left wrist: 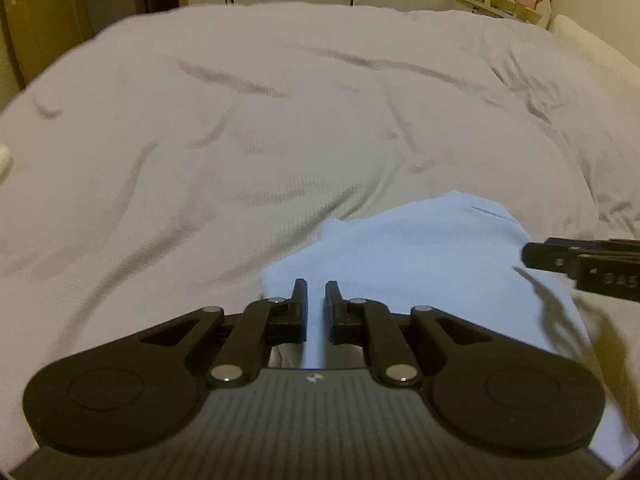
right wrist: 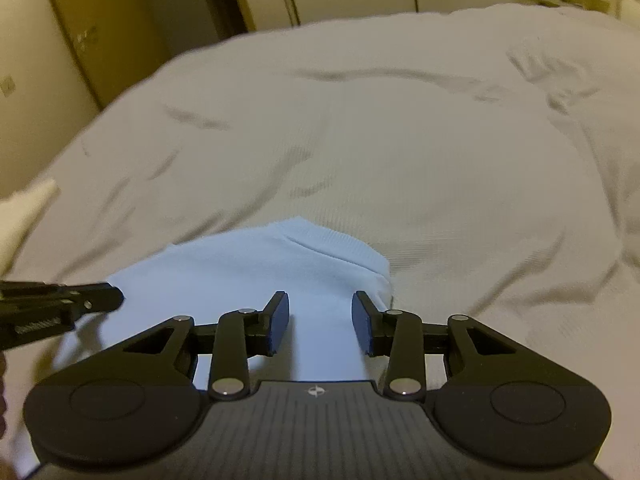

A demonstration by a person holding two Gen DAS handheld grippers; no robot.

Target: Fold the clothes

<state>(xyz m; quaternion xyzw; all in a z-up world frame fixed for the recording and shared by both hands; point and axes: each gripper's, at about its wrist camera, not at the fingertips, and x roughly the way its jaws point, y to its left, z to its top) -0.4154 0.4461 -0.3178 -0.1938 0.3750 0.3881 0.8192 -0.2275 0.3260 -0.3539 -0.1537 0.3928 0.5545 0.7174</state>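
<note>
Jaws on both tools stand released, with nothing between them. On the left gripper (left wrist: 316,292) the gap is narrow, yet blue cloth shows straight through it and the pads pinch no fabric. On the right gripper (right wrist: 320,312) the gap is clearly wider, and the same blue cloth shows through it as well.

Task's thing is a light blue garment (left wrist: 420,256), lying on the pale grey bedcover (left wrist: 280,120) of a bed. Taking the garment as landmark: it shows as a compact, flat shape with a ribbed band along its far edge and a rounded far right corner. Its near part is hidden under the tools, so its whole outline cannot be read. Bedcover stretches beyond the garment's far edge, wrinkled, with nothing else on it there.

Left gripper hovers over the garment's left near portion, close to its left edge. Right gripper hovers over its right portion, with the right side edge just beyond its outer finger. Whether either tool touches the cloth cannot be told. One tool over each side probably suits a two-point hold on the fabric.

Such a scene fits two stages: a fold just laid and let go, or a fresh grasp being lined up.
</note>
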